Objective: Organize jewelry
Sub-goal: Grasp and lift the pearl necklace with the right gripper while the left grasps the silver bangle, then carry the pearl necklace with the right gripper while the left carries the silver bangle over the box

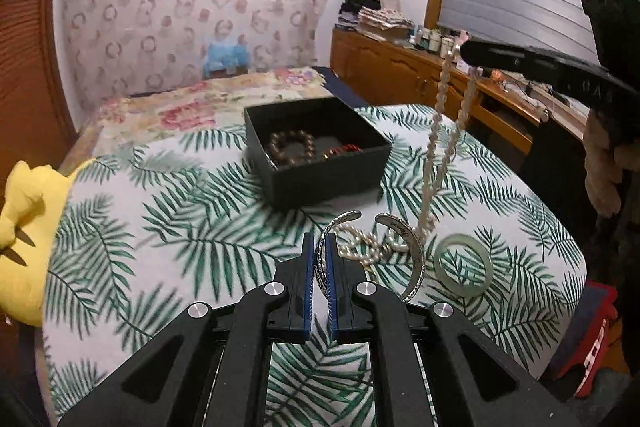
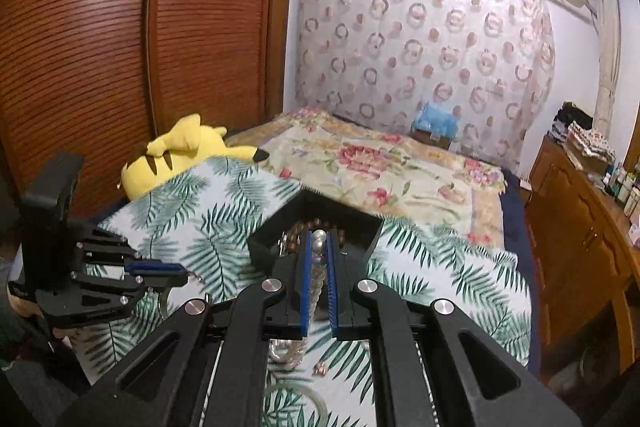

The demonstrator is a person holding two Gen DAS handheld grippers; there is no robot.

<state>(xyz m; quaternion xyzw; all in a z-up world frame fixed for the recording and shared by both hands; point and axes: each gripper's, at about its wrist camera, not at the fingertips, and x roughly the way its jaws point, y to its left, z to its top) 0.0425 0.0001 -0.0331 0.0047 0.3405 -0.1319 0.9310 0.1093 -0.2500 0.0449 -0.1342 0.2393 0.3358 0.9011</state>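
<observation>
Bedroom, leaf-print worktop (image 1: 168, 227). Left tool (image 1: 320, 255) clamped on stiff silver cuff (image 1: 416, 267); right tool (image 2: 319, 255) pinching floppy pearl strand (image 1: 436, 147) mid-loop, tail dangling beside black box (image 1: 320, 163). Probably tangle-prone.

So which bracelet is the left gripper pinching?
The silver cuff, shut in the left gripper. The jade bangle lies untouched; the brown bead bracelet is boxed.
</observation>
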